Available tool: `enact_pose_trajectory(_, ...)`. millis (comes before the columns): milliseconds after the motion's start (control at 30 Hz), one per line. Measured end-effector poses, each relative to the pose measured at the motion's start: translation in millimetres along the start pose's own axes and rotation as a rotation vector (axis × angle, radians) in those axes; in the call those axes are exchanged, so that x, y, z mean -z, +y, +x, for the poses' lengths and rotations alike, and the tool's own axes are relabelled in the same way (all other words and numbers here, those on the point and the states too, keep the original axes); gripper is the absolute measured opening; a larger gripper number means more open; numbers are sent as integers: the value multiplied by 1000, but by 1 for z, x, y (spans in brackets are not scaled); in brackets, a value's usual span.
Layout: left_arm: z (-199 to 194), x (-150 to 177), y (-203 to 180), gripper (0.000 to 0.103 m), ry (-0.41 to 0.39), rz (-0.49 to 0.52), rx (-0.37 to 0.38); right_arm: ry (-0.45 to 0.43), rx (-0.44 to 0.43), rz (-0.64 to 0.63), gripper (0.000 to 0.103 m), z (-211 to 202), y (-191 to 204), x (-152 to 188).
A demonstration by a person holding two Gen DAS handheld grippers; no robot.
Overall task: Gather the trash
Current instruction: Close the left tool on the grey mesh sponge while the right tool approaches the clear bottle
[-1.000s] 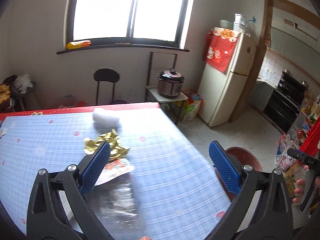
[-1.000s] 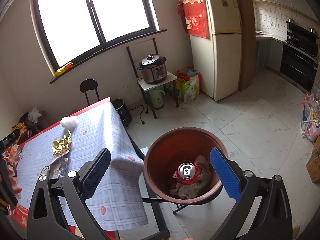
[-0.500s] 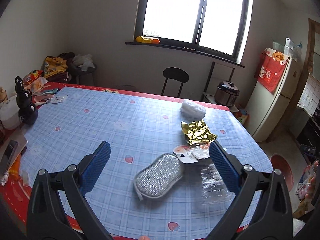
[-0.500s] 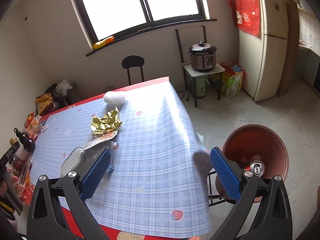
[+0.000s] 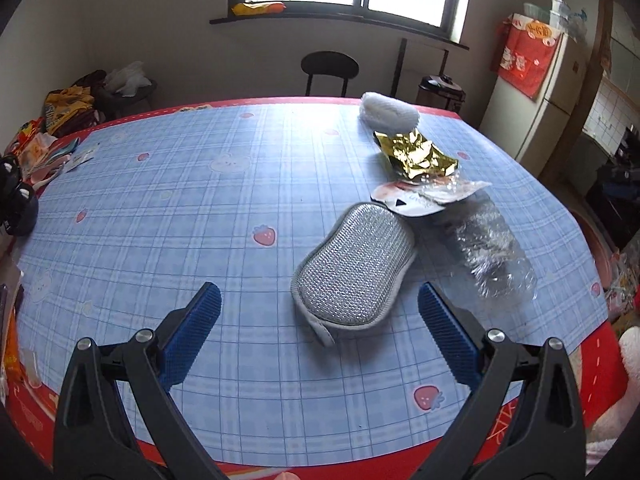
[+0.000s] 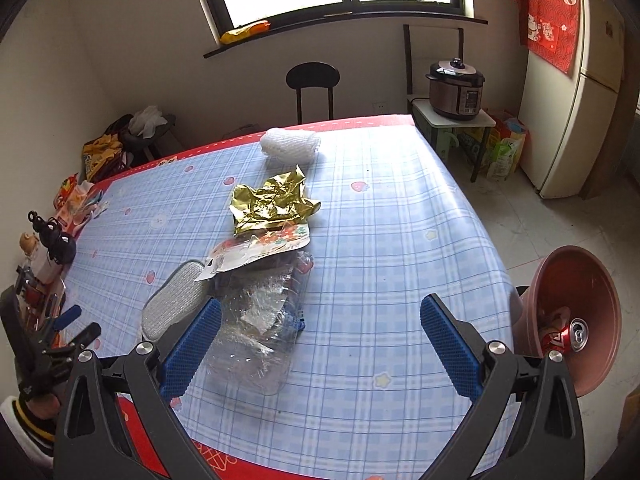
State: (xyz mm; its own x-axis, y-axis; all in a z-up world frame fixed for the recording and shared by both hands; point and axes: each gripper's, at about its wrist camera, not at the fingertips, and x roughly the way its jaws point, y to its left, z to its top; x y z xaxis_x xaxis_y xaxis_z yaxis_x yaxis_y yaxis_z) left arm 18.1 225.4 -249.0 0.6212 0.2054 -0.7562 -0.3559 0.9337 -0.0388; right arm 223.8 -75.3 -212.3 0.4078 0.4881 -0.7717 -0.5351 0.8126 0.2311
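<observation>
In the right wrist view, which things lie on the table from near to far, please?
Crushed clear bottle → printed wrapper → gold foil wrapper → white mesh ball. The silver sponge is omitted: it overlaps the bottle's depth.

The printed white wrapper (image 6: 260, 249) covers the crushed clear plastic bottle's (image 6: 262, 320) far end; the round reddish-brown bin (image 6: 576, 300) perhaps holds more beneath the red can (image 6: 568, 334).

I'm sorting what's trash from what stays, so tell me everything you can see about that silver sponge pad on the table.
The silver sponge pad is an oblong scrubber with rounded ends, a glittery metallic mesh face and a grey fabric border. It lies flat on the blue checked tablecloth, looking intact. Its far end sits under or against the white printed wrapper, with the crushed clear plastic bottle close beside it. Neither set of tongs touches it.
</observation>
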Motion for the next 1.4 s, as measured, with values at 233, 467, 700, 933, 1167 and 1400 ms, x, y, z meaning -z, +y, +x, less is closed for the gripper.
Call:
enact_pose_trajectory(233, 57, -7, -29, 97, 63, 195, 65, 52, 8, 67, 98, 21, 7, 8)
enact_pose_trajectory(467, 94, -9, -55, 96, 103, 385, 55, 78, 23, 128, 98, 34, 1, 21)
enact_pose_trajectory(700, 118, -22, -47, 82, 140, 377, 53, 101, 22, 165, 98, 44, -4, 29)
enact_pose_trajectory(933, 115, -27, -38, 64, 133, 336, 123, 134, -4, 142, 98, 61, 5, 28)
enact_pose_trajectory(1167, 88, -40, -14, 31, 111, 134, 219, 181, -55, 72, 98, 88, 22, 29)
enact_pose_trajectory(1400, 70, -37, 35, 28, 119, -121, 265, 256, -90, 58, 98, 124, 30, 38)
